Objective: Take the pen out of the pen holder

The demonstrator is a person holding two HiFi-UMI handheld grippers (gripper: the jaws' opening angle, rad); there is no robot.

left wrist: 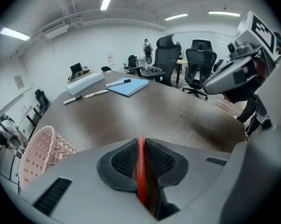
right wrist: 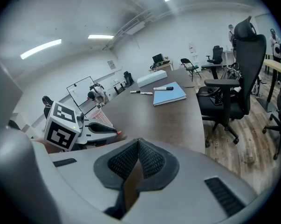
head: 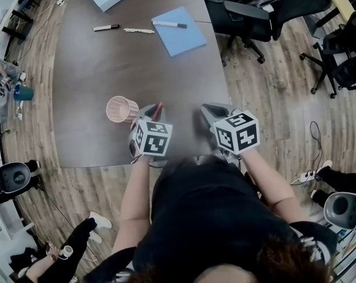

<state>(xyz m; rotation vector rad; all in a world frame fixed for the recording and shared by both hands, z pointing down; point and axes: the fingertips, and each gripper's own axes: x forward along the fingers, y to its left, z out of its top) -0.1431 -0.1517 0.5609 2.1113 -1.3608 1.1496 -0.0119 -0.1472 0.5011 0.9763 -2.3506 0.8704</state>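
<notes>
Table (head: 107, 69) dark brown, wood floor (head: 272, 87), office chairs (head: 248, 10); left hand-held gripper (left wrist: 140, 146) clamps red pen (head: 159, 108), right hand-held gripper (right wrist: 138, 146) closed empty.

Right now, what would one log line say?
left gripper: shut on pen | right gripper: shut, empty | pen: out of holder | holder: on table

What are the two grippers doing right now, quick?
Left gripper: shut on the red pen.
Right gripper: shut, nothing between its jaws.
</notes>
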